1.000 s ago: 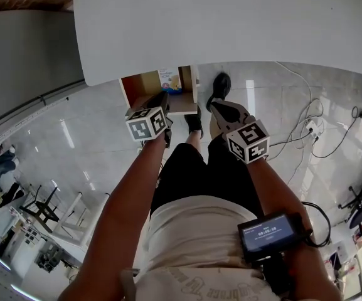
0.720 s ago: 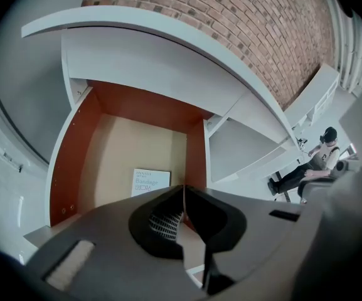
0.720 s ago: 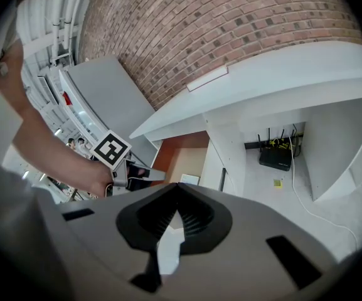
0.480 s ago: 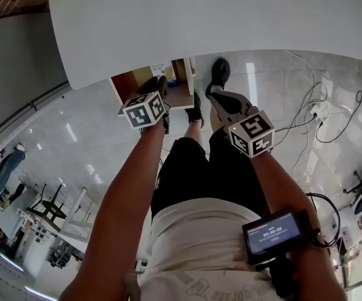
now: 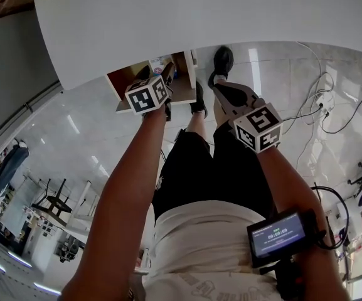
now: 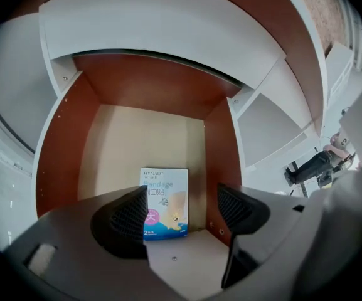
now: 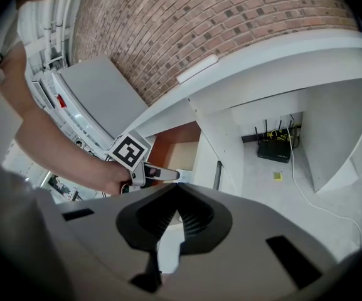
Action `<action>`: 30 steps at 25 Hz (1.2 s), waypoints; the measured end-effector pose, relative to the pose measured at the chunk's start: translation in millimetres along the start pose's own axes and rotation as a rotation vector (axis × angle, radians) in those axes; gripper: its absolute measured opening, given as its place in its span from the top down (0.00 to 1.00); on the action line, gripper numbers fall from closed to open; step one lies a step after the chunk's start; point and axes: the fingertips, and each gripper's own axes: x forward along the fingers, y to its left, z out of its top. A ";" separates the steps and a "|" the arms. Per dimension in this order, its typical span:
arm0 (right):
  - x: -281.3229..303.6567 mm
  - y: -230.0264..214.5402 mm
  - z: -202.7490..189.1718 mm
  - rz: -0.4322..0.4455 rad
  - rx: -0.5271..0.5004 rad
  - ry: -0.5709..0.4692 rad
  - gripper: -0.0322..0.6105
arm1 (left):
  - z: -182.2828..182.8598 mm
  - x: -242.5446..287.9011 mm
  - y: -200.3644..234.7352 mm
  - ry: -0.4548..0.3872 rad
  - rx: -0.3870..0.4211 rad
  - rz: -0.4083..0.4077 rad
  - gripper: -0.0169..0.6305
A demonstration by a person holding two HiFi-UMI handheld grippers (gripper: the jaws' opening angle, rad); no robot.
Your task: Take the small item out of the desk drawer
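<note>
The wooden desk drawer [image 5: 125,80] stands pulled out under the white desk top [image 5: 187,17]. Inside it a small blue and white bandage box [image 6: 165,202] stands upright against the drawer wall; the head view shows the box [image 5: 158,63] only in part. My left gripper [image 6: 181,213] points down into the drawer with its jaws open; they have just been opening. Nothing is between the pads, and the box lies just beyond them. From the head camera, the left gripper [image 5: 162,74] reaches over the drawer's front. My right gripper [image 7: 175,193] is shut and empty, held to the right of the drawer.
The person's legs and black shoes [image 5: 223,60] are right beside the drawer. Cables and a power strip [image 5: 322,102] lie on the tiled floor at the right. A black router [image 7: 275,149] sits on the floor under the desk. A brick wall [image 7: 243,24] lies behind.
My left gripper has dropped toward the drawer and now reaches into it. Its jaws, shut a second ago, now stand apart. The right gripper has hardly moved.
</note>
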 end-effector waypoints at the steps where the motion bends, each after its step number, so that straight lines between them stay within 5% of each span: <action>1: 1.5 -2.8 -1.1 -0.001 0.004 0.001 0.94 | -1.4 5.0 -0.4 0.010 0.009 -0.003 0.44; 19: 8.6 -26.7 -23.4 -0.032 0.049 0.028 0.94 | -14.7 59.6 34.3 0.096 0.055 0.140 0.38; 30: 8.0 -34.9 -27.6 -0.048 0.062 0.045 0.94 | -25.5 74.7 38.2 0.146 0.008 0.186 0.37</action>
